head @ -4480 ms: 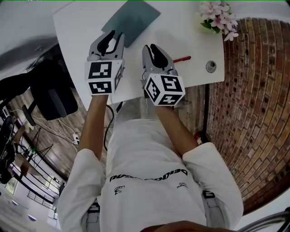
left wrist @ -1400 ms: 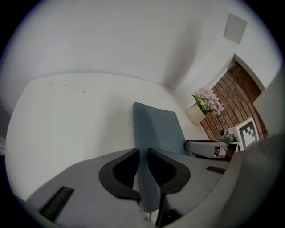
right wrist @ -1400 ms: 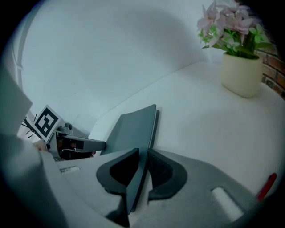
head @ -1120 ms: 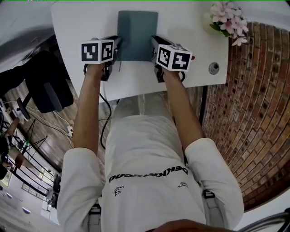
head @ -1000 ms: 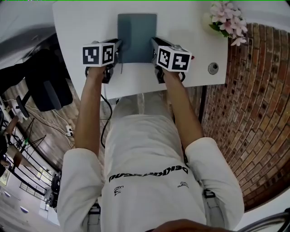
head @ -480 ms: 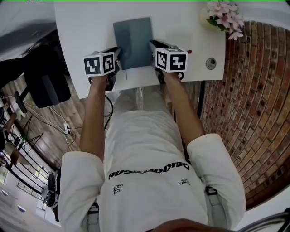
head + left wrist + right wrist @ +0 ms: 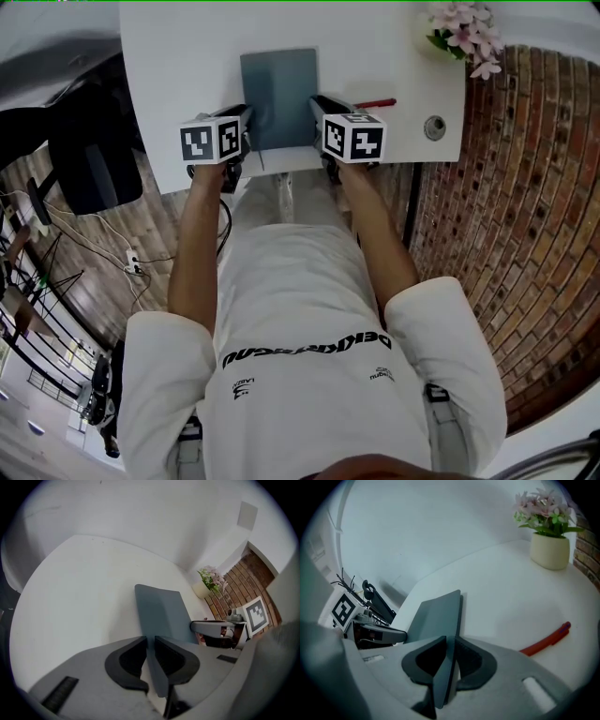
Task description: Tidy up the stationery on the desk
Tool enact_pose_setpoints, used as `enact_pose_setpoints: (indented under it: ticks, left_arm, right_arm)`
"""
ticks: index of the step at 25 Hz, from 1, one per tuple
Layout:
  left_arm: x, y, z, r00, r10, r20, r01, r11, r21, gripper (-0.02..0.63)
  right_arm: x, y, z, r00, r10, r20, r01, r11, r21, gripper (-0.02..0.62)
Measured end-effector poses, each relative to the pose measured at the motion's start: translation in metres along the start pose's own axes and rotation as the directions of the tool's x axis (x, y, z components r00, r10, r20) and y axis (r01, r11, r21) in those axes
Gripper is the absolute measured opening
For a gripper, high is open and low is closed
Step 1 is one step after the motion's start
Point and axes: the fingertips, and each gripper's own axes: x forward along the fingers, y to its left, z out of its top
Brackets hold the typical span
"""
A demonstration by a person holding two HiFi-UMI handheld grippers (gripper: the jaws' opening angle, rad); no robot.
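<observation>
The left gripper (image 7: pixel 149 654) is clenched on the left edge of a flat grey-blue notebook (image 7: pixel 159 611): in its own view the thin edge runs straight down between the two dark pads, which press on it from either side. The right gripper (image 7: pixel 447 660) grips the opposite edge in the same way, its pads closed on the cover. In the head view the left gripper (image 7: pixel 246 114) and the right gripper (image 7: pixel 317 101) flank the notebook (image 7: pixel 278 94), each with its marker cube toward the person. The notebook sits squarely in front of the person, near the front edge of the white desk (image 7: pixel 169 56) (whether it rests on the top or is held just clear of it I cannot tell). A red pen (image 7: pixel 546 639) lies on the desk just right of the right gripper, apart from the notebook. Further off, at the desk's far right corner, a cream pot of pink flowers (image 7: pixel 550 550) stands upright. A small round metal fitting (image 7: pixel 434 128) is set in the desk near its right edge, beyond the pen.
</observation>
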Motion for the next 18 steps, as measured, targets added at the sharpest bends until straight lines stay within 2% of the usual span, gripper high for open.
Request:
enact_pose_setpoints:
  ticks: [8,18]
  left_arm:
    - [-0.0027,-0.0020,-0.0061,1.000,0.000,0.029,0.001,1.000,-0.009,0.054]
    - [-0.0014,-0.0011,-0.0012,0.998,0.000,0.064,0.001,1.000,-0.008,0.054]
  right_arm:
    - [0.0002,0.0012,0.0001,1.000,-0.012,0.008,0.013,0.998,-0.061,0.058]
    - [0.0024,0.0011,0.0044,1.000,0.017,0.020,-0.016,0.999,-0.036,0.057]
